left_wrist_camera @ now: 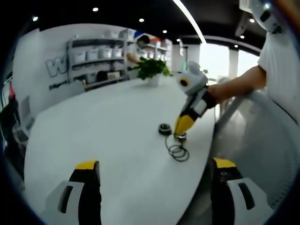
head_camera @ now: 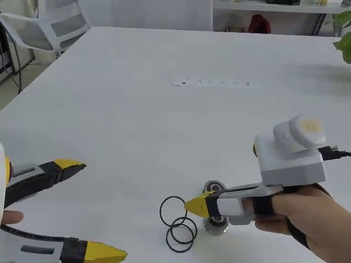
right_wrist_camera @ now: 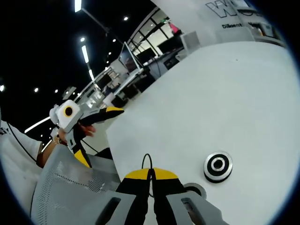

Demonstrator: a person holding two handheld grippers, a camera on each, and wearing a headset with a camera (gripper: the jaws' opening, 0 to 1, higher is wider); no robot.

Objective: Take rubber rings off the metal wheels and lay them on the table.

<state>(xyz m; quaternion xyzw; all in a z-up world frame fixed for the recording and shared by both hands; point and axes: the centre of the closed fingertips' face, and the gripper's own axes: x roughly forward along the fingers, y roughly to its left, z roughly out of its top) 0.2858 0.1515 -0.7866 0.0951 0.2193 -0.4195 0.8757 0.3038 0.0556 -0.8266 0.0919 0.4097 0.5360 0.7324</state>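
Two small metal wheels stand near the table's front edge: one just behind my right gripper's tip, the other partly under it. In the right gripper view the farther wheel wears a black rubber ring, and the nearer one is half hidden by a jaw. My right gripper is shut on a thin black rubber ring that loops out from its tip. Two more loose rings lie overlapping on the table just in front. My left gripper hovers open and empty well to the left.
A white power strip lies at mid-table. A chair stands at the far left corner, and a plant at the far right. The white table stretches bare between the grippers and the strip.
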